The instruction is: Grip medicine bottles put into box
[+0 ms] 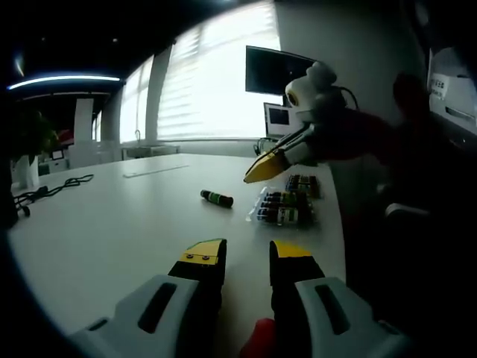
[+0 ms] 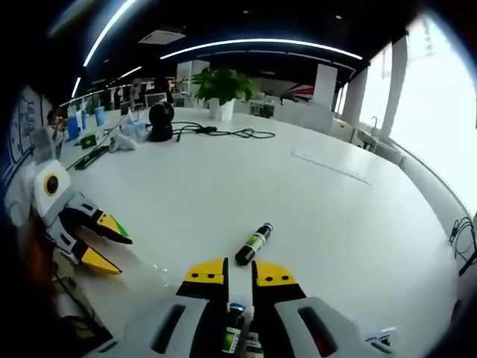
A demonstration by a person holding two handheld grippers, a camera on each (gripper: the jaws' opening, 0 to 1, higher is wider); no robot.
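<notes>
A dark medicine bottle (image 1: 216, 198) with a green label lies on its side on the white table (image 1: 112, 224); it lies just beyond my right jaws as the bottle (image 2: 253, 244). A clear box (image 1: 287, 205) holding several bottles sits near the table's right edge. My right gripper (image 1: 264, 165) hovers above that box with its yellow tips together and nothing held. In the right gripper view the right gripper (image 2: 240, 274) shows only a narrow slit, with boxed bottles (image 2: 232, 328) beneath. My left gripper (image 1: 246, 253) is open and empty, short of the lone bottle; the left gripper (image 2: 104, 242) hangs open at the left.
A monitor (image 1: 279, 71) and bright blinds stand behind the table. A black cable (image 1: 45, 192) lies at the far left. A potted plant (image 2: 223, 86), a black round device (image 2: 160, 119) and cables (image 2: 223, 133) sit at the far end. A person's red sleeve (image 1: 373, 138) holds the right gripper.
</notes>
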